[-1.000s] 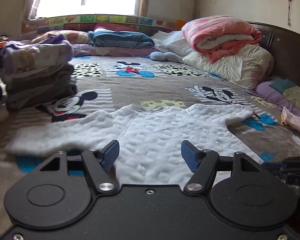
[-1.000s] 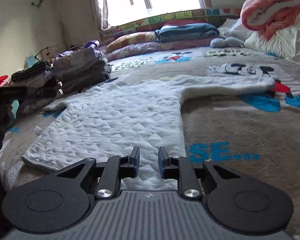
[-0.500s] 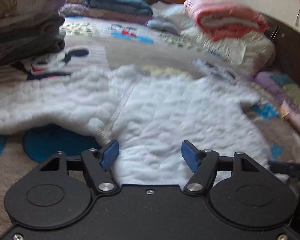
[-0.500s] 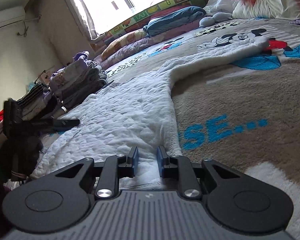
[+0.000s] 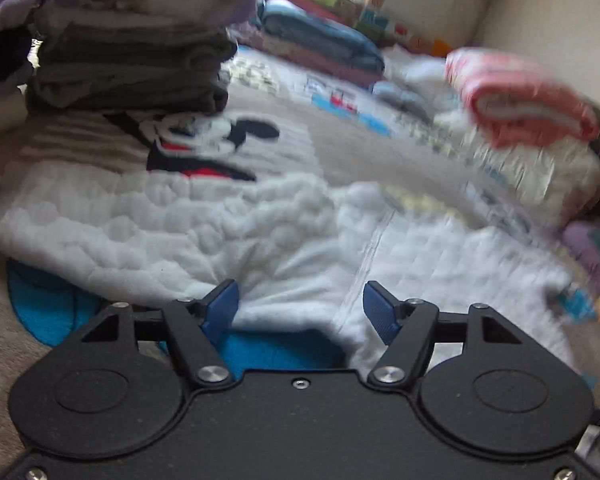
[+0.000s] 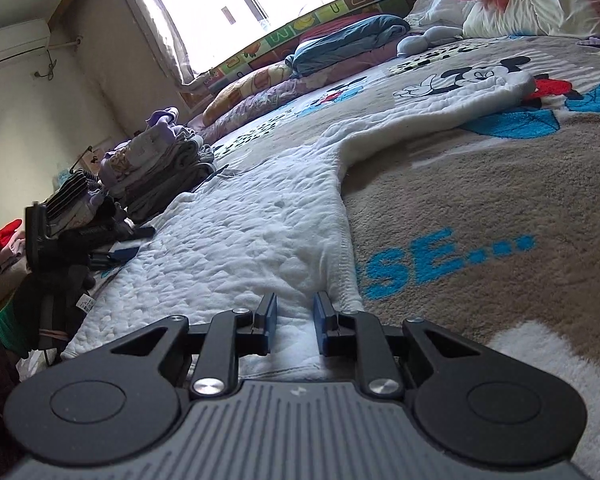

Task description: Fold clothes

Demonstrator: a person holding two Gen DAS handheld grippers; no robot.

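A white quilted long-sleeved garment [image 5: 260, 236] lies spread flat on the Mickey Mouse bedspread [image 6: 480, 200]. My left gripper [image 5: 300, 312] is open and low, right at the edge of the cloth where the left sleeve meets the body. Nothing is between its blue pads [image 5: 220, 308]. This view is blurred. In the right wrist view the same garment [image 6: 252, 232] stretches away, its right sleeve [image 6: 460, 108] reaching out. My right gripper [image 6: 295, 320] is at the near hem corner, its jaws narrowed on bunched white cloth. The left gripper [image 6: 130, 244] shows at the garment's far side.
A stack of folded grey and purple clothes [image 5: 132, 52] stands close behind the left sleeve. A rolled pink quilt [image 5: 520, 108] on white pillows and a folded blue blanket [image 6: 348, 40] lie at the bed's head. More clothes [image 6: 72, 196] are piled at the bed's left edge.
My left gripper has moved forward, down and to the left, from over the garment's body to its left armpit edge. The right gripper has tilted lower, with the hem still between its fingers.
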